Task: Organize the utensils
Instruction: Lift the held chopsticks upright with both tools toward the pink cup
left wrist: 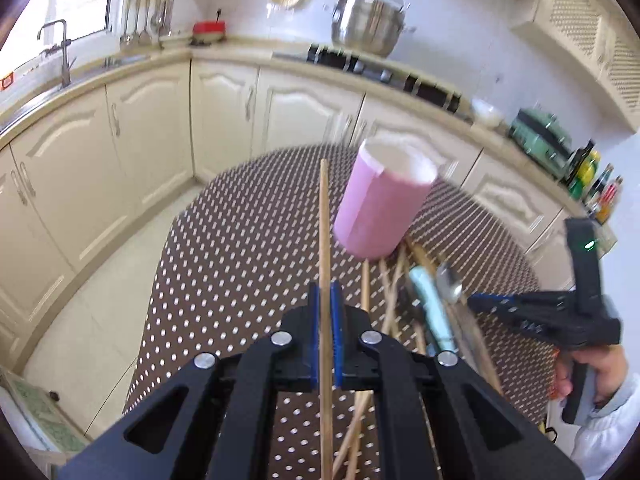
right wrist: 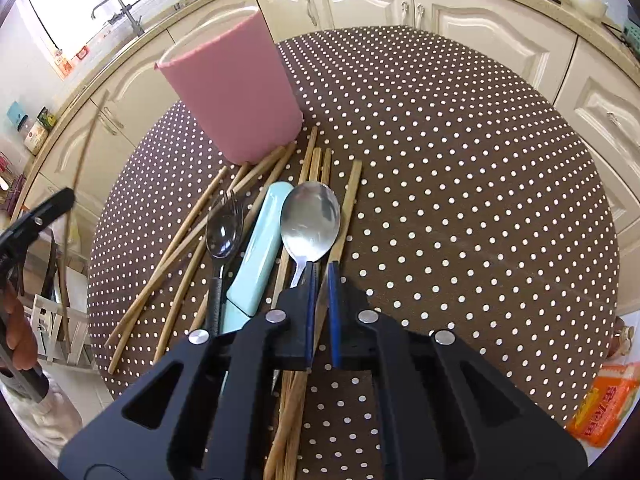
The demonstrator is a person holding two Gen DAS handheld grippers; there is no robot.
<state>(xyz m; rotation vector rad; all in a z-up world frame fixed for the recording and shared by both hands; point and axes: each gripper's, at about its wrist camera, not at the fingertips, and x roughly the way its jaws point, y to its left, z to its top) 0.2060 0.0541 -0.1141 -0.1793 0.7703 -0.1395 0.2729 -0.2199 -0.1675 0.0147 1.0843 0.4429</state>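
Pinching one chopstick (left wrist: 325, 240) near its lower end, the left tongs (left wrist: 326, 336) could let it swing past the cup (left wrist: 380, 204) mid-frame; right tongs (right wrist: 322, 312) clamp another chopstick (right wrist: 344, 216) beside the spoon (right wrist: 310, 220), which may drag.

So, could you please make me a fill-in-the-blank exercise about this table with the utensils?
1. The left tool grips one wooden ____.
2. The upright cup is ____.
3. The brown tablecloth has white ____.
4. The right tool is closed beside the big metal ____.
Missing words: chopstick; pink; dots; spoon.
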